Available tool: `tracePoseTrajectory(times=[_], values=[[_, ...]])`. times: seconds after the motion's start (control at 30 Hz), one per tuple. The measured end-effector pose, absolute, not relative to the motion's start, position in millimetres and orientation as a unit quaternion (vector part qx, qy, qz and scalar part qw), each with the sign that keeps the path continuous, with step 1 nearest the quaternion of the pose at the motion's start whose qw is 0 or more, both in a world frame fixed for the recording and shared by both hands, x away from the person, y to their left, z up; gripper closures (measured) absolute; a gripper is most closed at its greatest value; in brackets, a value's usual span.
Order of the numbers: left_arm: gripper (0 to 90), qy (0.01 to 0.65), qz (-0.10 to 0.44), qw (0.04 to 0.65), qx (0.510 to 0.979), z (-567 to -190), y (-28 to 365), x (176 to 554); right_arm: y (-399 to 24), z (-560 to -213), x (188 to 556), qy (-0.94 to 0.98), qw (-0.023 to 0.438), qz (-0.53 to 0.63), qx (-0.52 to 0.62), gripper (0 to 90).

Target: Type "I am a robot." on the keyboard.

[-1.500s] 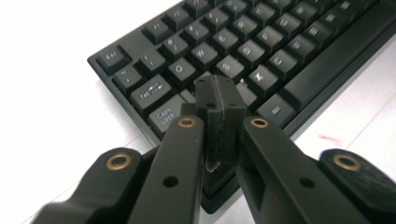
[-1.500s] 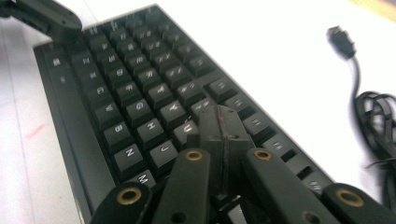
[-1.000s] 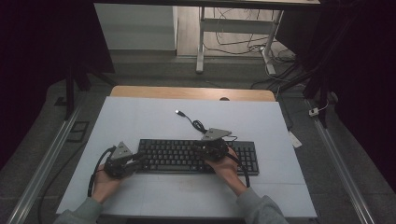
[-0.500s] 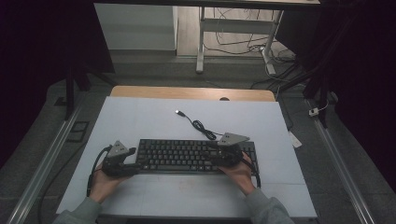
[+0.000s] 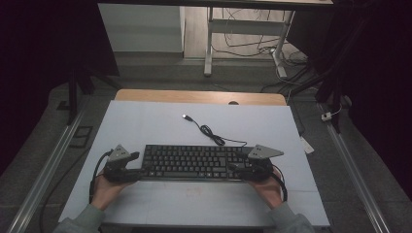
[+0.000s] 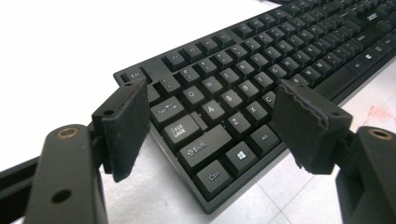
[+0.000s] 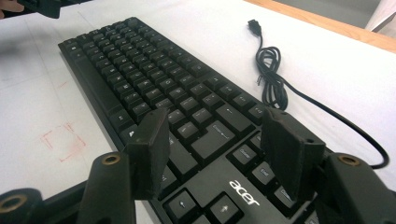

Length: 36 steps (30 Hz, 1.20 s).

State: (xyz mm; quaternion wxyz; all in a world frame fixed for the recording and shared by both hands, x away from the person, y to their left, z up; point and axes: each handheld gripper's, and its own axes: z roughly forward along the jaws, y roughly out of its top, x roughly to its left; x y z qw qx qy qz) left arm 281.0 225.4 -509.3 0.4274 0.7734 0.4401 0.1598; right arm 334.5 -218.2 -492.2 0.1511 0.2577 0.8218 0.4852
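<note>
1. The keyboard (image 5: 194, 162) lay flat on the white table (image 5: 145, 121), toward the near side, with its long edge parallel to the near table edge.
2. A second earlier the right gripper (image 5: 243, 171) stood over the right half of the keys; since then it had travelled outward to the right end of the board.
3. The left gripper (image 5: 138, 172) had stayed at the left end, almost in the same place.
4. The jaws of both grippers had just been opening. In the left gripper view they stood wide apart on either side of the left corner, without pressing on it. In the right gripper view they stood apart above the right end, also not pressing.
5. My judgement: nothing was clamped yet, and the two hands were placed for taking the board at both ends.
6. The keyboard cable (image 5: 209, 131) ran in loose loops from the far right of the board to its plug (image 5: 185, 116) on the open table.
7. Much free surface remained behind the board, less in front, and the wooden strip (image 5: 199, 97) marked the far edge.
</note>
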Motion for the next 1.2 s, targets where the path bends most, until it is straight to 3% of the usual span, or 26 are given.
tracePoseTrajectory(times=[0.97,1.2], values=[[41.6,0.351,0.095,0.43,0.826,-471,185,307,-229,-494,330,0.821,0.156,0.48,0.266,42.2],[58.5,0.336,0.09,0.433,0.832,-475,181,303,-229,-497,327,0.827,0.158,0.47,0.265,42.1]])
